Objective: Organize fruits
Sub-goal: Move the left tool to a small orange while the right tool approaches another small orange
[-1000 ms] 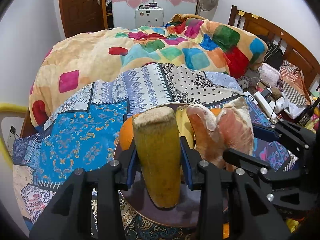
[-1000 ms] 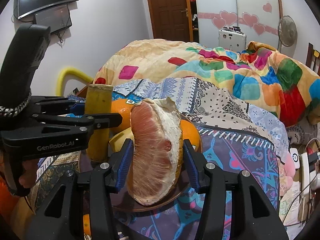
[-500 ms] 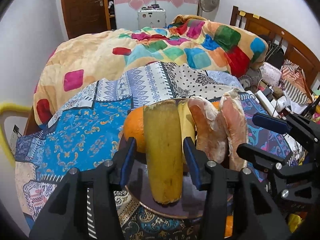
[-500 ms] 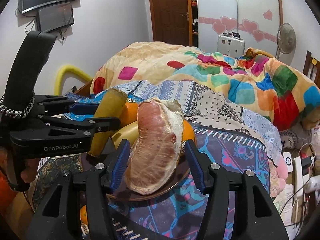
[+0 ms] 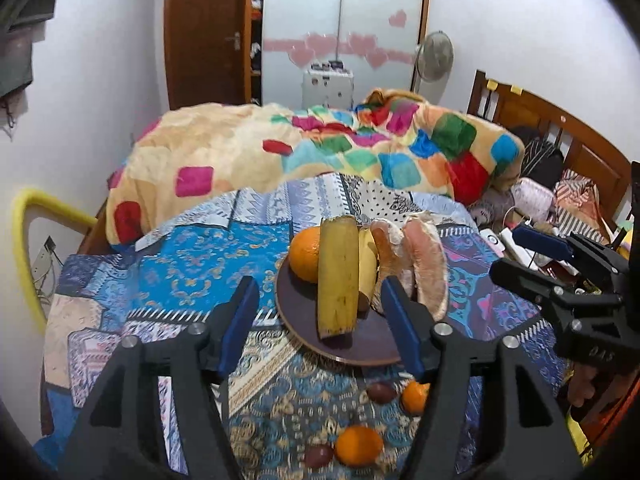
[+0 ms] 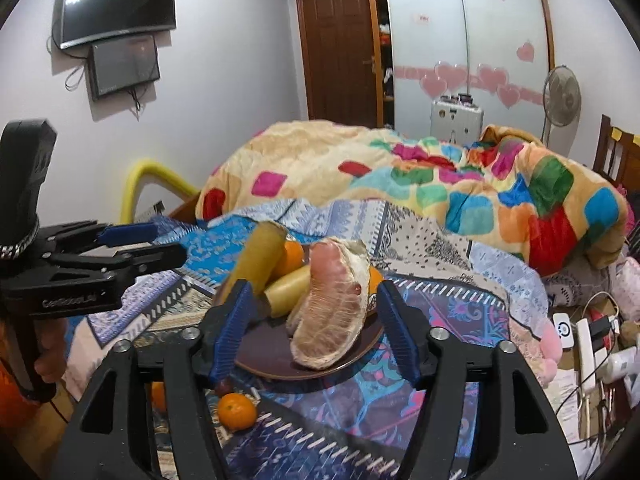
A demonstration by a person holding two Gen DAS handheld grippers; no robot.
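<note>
Nearest in the left wrist view, loose fruit lies on the patterned bedspread [image 5: 208, 256] below the left gripper [image 5: 320, 324]: an orange [image 5: 359, 445], a smaller orange [image 5: 415, 397] and two dark round fruits [image 5: 381, 393]. The right wrist view shows only one small orange [image 6: 236, 411] and part of another behind the left-hand finger of the right gripper [image 6: 314, 330].

Both grippers stand with fingers apart and nothing between the pads; each pair has just been opening. The left gripper's blue pads frame the long yellow-green piece [image 5: 338, 276] without touching it. The right gripper's pads stand clear on either side of the pomelo segment [image 6: 334, 304].

All the sorted fruit rests on the dark round plate [image 5: 296, 304] on the bed: a large orange [image 5: 306, 254], the yellow-green piece leaning on it, a banana piece [image 5: 367, 264] and two peeled pomelo segments [image 5: 426, 264]. The right view shows only one segment in full, and it hides most of the fruit behind it.

The body of the left gripper, seen from the right view, bears pale lettering, seemingly "GenRobot.AI". A hand [image 6: 50, 354] holds its grip.

Further off lie a colourful checked blanket [image 5: 360, 148], a yellow tube [image 5: 28, 232], a wooden headboard [image 5: 552, 120] with clutter and cables beside it, a standing fan [image 6: 562, 96], a brown door [image 6: 340, 44] and a wardrobe with pink hearts [image 6: 464, 72]. Only the right view shows two wall screens [image 6: 118, 2].
</note>
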